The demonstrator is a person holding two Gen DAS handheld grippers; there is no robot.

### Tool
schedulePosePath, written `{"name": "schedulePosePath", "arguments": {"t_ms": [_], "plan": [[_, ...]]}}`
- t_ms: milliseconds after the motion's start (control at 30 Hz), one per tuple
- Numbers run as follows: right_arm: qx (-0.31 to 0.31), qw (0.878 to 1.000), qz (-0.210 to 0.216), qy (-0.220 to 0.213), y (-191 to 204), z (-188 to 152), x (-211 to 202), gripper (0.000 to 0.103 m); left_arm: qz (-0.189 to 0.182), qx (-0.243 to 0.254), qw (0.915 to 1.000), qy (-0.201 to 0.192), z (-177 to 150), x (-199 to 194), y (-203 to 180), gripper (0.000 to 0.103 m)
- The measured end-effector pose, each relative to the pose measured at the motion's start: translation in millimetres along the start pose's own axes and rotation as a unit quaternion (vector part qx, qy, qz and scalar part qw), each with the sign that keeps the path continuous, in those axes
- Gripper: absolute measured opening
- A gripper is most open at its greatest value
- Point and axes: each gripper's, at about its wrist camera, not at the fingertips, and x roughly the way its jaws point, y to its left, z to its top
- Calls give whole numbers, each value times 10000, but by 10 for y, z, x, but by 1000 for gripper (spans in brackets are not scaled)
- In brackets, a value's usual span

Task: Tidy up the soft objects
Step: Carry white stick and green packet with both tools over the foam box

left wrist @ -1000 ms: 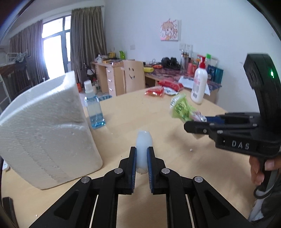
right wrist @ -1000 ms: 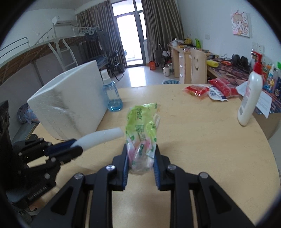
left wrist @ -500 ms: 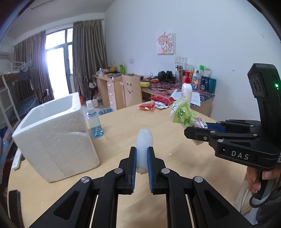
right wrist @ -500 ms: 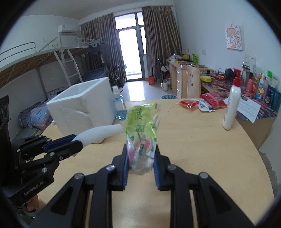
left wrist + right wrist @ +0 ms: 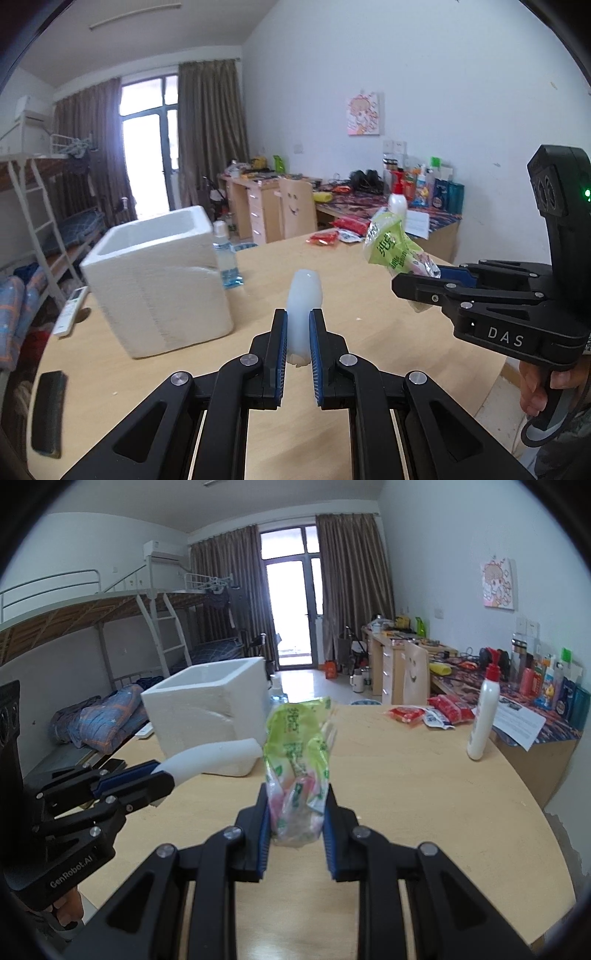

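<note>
My left gripper (image 5: pixel 297 325) is shut on a soft white tube-shaped piece (image 5: pixel 304 295), held above the round wooden table (image 5: pixel 332 424). The same white piece (image 5: pixel 210 755) sticks out of the left gripper (image 5: pixel 162 775) in the right wrist view. My right gripper (image 5: pixel 295 805) is shut on a green and clear plastic bag (image 5: pixel 297 753) with pink bits inside. From the left wrist view that bag (image 5: pixel 393 249) hangs at the right, in the right gripper (image 5: pixel 410 284). An open white foam box (image 5: pixel 162 273) stands on the table's left side, seen too as the foam box (image 5: pixel 210 709).
A blue liquid bottle (image 5: pixel 227 260) stands beside the box. Red snack packets (image 5: pixel 432 710) and a white pump bottle (image 5: pixel 484 716) are at the table's far right. A remote (image 5: pixel 70 312) and a dark flat object (image 5: pixel 48 413) lie at the left edge. A hand (image 5: pixel 543 384) holds the right grip.
Both grippers have pulled back and risen with their loads. The foam box, bottle and table now look farther away and smaller, and the box's open top has come into view.
</note>
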Motion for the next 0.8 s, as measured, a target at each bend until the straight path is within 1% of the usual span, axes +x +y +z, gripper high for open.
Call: {"name": "schedulePosePath", "arguments": {"t_ms": [133, 200, 433, 600, 700, 800], "plan": [[-92, 9999, 138, -34, 70, 20, 28, 28, 354, -93, 9992, -139, -44, -148, 104, 13], [-161, 9997, 186, -42, 136, 34, 70, 28, 473, -196, 9985, -184, -65, -204, 169, 13], [-432, 9973, 583, -85, 389, 54, 151, 28, 845, -523, 9948, -212, -120, -344, 424, 13], [-542, 9948, 854, -129, 530, 94, 207, 28, 1026, -758, 9913, -308, -160, -477, 533, 13], [-611, 9932, 979, -145, 606, 94, 233, 28, 1176, -783, 9893, -369, -191, -545, 561, 13], [-656, 9915, 1110, -145, 658, 75, 253, 28, 1192, -850, 9885, -372, -212, -579, 610, 13]]}}
